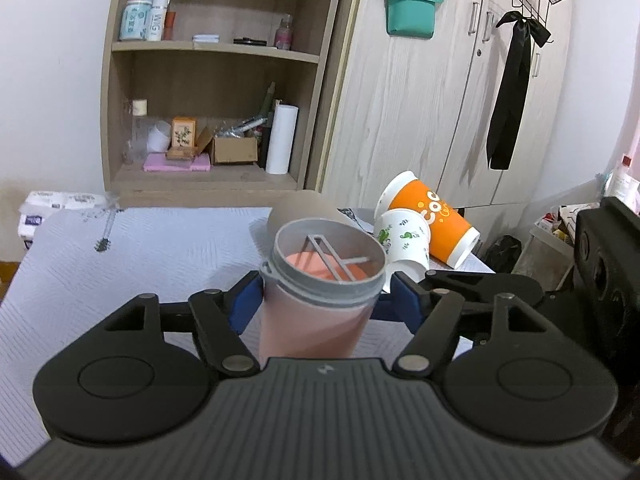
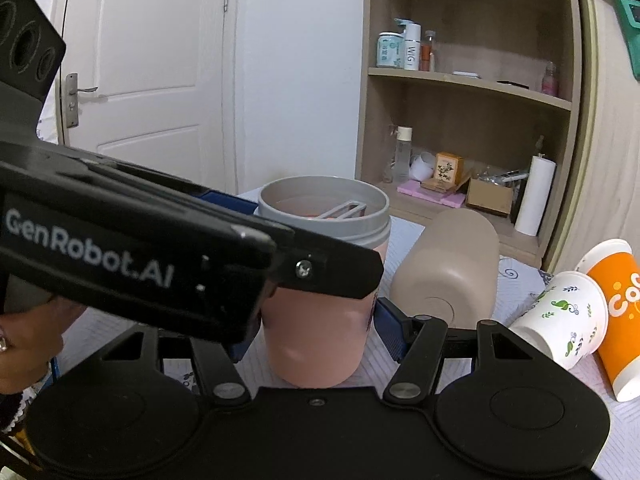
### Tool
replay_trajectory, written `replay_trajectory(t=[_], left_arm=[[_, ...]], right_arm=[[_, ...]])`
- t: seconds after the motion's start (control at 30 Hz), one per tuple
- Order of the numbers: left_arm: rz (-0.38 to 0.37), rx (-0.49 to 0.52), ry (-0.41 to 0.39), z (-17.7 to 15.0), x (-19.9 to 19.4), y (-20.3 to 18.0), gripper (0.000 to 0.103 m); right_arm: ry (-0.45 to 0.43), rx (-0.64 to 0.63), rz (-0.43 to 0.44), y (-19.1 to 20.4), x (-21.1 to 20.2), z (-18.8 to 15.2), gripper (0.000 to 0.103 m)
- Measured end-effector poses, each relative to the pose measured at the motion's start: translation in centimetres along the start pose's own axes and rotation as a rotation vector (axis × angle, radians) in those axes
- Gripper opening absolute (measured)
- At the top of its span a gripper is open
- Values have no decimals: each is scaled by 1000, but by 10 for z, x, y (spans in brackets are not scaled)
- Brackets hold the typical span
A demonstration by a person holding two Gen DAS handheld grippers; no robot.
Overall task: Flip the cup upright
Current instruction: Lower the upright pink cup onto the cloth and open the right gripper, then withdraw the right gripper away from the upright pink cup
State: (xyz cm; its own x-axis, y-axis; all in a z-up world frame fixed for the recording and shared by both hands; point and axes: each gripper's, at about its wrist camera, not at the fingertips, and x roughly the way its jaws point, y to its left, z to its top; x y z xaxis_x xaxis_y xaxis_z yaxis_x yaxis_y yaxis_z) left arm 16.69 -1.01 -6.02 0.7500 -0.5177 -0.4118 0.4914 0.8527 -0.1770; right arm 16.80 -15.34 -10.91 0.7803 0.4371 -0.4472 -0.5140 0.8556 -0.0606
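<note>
pink cup (image 1: 320,304) upright, clamped in left gripper (image 1: 322,300)

Domestic bedroom: wooden shelf unit (image 1: 208,80) stocked with toiletries (image 1: 146,14), adjoining wardrobe (image 1: 420,100), panelled white door (image 2: 148,60).

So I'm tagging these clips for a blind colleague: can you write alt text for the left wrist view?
The left claw grips a pink shaker cup with a grey rim, upright with its mouth open, over a pale patterned tablecloth. Behind it lie a tan tumbler, a leaf-print paper cup and an orange paper cup, all tipped over, before a wooden shelf.
</note>
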Motion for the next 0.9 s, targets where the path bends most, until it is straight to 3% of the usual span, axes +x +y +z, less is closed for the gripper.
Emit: replay_trajectory(t=[0.23, 0.3, 0.37, 0.5, 0.6, 0.9], left_arm=[[24, 2, 1, 0, -4, -1, 71], [30, -6, -2, 1, -7, -1, 75], [46, -12, -5, 2, -11, -1, 78], [175, 13, 52, 7, -30, -11, 79], [235, 39, 22, 11, -54, -19, 86], [330, -12, -114, 10, -112, -31, 89]], right_arm=[[2, -9, -9, 2, 0, -1, 69], [-3, 1, -15, 2, -1, -2, 81], [-9, -1, 5, 1, -5, -2, 84], [-12, -30, -22, 2, -19, -1, 87], [-14, -6, -61, 2, -38, -1, 87], [-128, 62, -122, 24, -106, 4, 87]])
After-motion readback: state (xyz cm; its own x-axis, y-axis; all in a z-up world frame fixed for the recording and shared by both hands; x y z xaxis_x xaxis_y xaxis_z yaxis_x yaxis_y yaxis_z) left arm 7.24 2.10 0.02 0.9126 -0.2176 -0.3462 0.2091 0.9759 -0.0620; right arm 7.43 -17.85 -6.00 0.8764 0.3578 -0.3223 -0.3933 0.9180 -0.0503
